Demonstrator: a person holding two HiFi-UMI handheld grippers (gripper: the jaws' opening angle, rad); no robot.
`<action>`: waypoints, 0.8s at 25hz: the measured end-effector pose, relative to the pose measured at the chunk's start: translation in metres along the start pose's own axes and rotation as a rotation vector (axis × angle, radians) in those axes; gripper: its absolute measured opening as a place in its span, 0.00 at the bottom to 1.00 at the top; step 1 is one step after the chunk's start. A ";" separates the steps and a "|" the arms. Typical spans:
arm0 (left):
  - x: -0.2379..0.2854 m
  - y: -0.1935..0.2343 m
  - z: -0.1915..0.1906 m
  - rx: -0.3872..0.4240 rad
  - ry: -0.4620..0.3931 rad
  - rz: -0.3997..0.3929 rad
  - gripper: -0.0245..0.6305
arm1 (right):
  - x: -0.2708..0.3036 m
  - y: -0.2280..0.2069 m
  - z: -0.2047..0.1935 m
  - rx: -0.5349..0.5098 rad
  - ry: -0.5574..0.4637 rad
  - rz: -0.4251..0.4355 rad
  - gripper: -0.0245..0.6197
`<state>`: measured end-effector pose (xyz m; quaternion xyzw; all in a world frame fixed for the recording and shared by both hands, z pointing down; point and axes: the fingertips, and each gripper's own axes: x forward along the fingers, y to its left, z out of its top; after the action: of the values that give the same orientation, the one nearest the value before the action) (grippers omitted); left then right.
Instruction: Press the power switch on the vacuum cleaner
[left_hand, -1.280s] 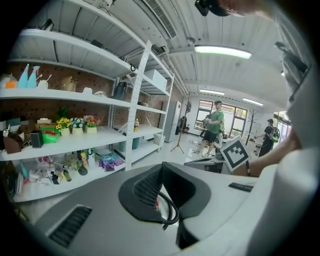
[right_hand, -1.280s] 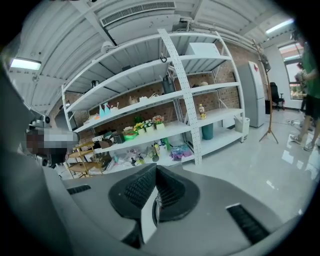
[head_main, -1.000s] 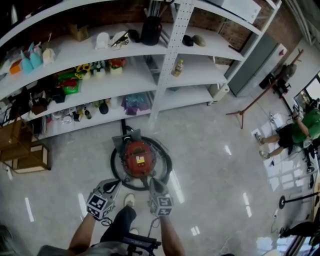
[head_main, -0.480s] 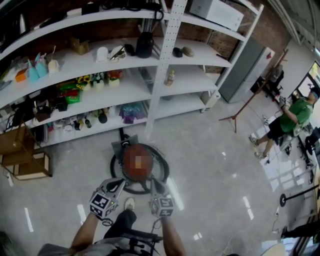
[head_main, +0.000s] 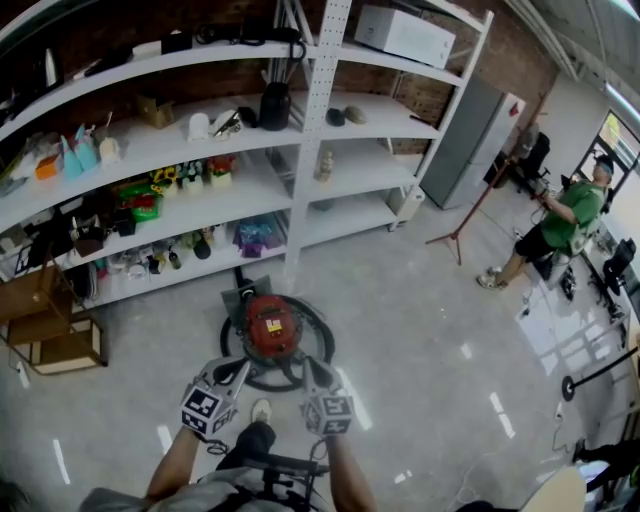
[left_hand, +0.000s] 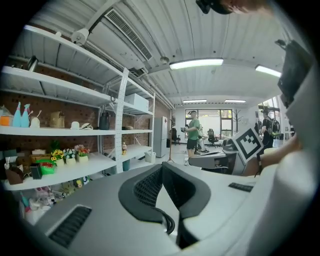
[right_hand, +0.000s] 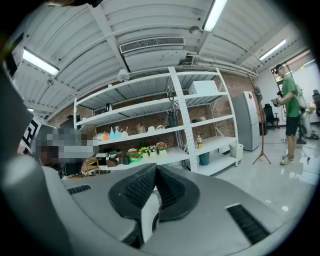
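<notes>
The vacuum cleaner is a round red canister on the glossy floor, ringed by its black hose, with a yellow label on top. The switch is too small to make out. In the head view my left gripper hovers over the canister's near left edge. My right gripper hovers over its near right edge. Neither touches it. In the left gripper view the left gripper has its ribbed pads meeting, shut on nothing. The right gripper looks the same in its own view. Both gripper views point at the room, not the vacuum.
White shelving full of small items stands behind the vacuum. Wooden crates sit at the left. A grey cabinet, a tripod stand and a person in green are off to the right. My shoe is near the grippers.
The head camera has tilted up, showing more shelving and room. Both grippers stay shut, side by side just in front of the vacuum cleaner. The person in green has shifted.
</notes>
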<state>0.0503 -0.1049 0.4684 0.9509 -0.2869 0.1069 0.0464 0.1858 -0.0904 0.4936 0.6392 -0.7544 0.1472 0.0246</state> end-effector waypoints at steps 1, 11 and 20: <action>-0.004 -0.004 0.002 0.003 -0.005 0.000 0.05 | -0.006 0.001 0.001 0.002 -0.005 0.000 0.06; -0.051 -0.051 0.018 0.043 -0.057 -0.006 0.05 | -0.083 0.027 0.009 0.004 -0.056 -0.006 0.06; -0.099 -0.083 0.019 0.063 -0.089 0.027 0.05 | -0.147 0.052 0.008 -0.012 -0.077 0.012 0.06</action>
<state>0.0197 0.0144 0.4246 0.9517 -0.2979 0.0743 0.0024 0.1630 0.0556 0.4426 0.6398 -0.7595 0.1181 -0.0013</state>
